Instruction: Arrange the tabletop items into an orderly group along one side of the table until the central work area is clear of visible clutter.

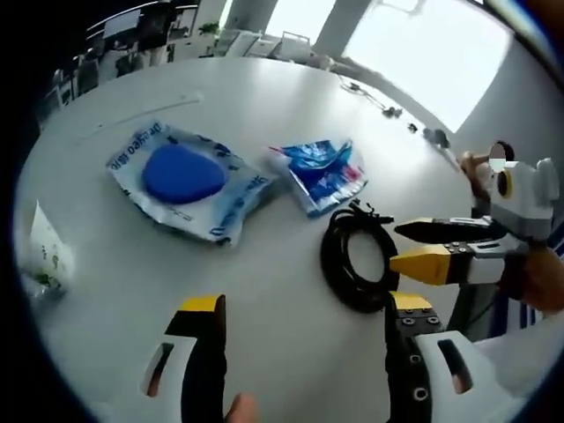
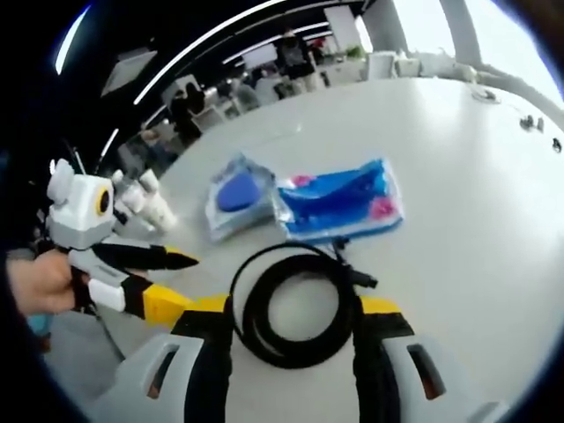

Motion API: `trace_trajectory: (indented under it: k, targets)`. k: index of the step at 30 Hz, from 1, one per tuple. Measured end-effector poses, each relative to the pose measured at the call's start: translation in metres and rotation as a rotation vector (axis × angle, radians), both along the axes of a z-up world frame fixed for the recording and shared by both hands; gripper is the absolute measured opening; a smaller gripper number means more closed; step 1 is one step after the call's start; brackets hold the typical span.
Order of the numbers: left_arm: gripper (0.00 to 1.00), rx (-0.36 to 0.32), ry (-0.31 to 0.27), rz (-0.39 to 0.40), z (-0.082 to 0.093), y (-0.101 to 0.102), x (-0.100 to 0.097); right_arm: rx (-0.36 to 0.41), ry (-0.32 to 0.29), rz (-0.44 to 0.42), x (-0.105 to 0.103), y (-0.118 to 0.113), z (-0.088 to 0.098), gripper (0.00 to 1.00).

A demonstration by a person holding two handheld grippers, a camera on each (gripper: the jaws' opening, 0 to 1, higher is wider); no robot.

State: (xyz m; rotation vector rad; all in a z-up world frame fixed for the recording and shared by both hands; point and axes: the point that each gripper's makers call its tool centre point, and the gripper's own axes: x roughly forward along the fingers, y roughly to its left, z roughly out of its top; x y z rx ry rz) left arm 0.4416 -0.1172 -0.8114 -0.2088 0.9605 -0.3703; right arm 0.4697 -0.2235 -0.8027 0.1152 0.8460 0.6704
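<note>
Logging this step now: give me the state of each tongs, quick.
Left tongs: open, holding nothing, over bare table.
Right tongs: open, straddling the coiled black cable, not closed on it.

You are working in an open-plan office. Beyond the far edge of your large white worktop [image 1: 264, 106] stand rows of desks and chairs [image 2: 256, 84], long ceiling light strips [image 2: 211, 40] run overhead, and a big bright window [image 1: 432, 53] fills one side.

Cut off at nine o'clock: white-green packet [image 1: 46, 251]. Print on blue pouch [image 1: 187, 179] mostly illegible; far-room furniture blurred.
</note>
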Motion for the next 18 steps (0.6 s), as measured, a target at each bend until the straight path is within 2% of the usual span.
trace_trajectory:
  k: [11,18]
  targets:
    - [0.69,0.028,-0.011,0.014,0.004,0.019,0.003,0.014,0.006,0.017,-0.004,0.013,0.003,0.50]
    - [0.69,0.065,-0.017,-0.009,0.006,0.029,0.002,0.031,0.002,0.042,-0.007,0.028,0.007,0.50]
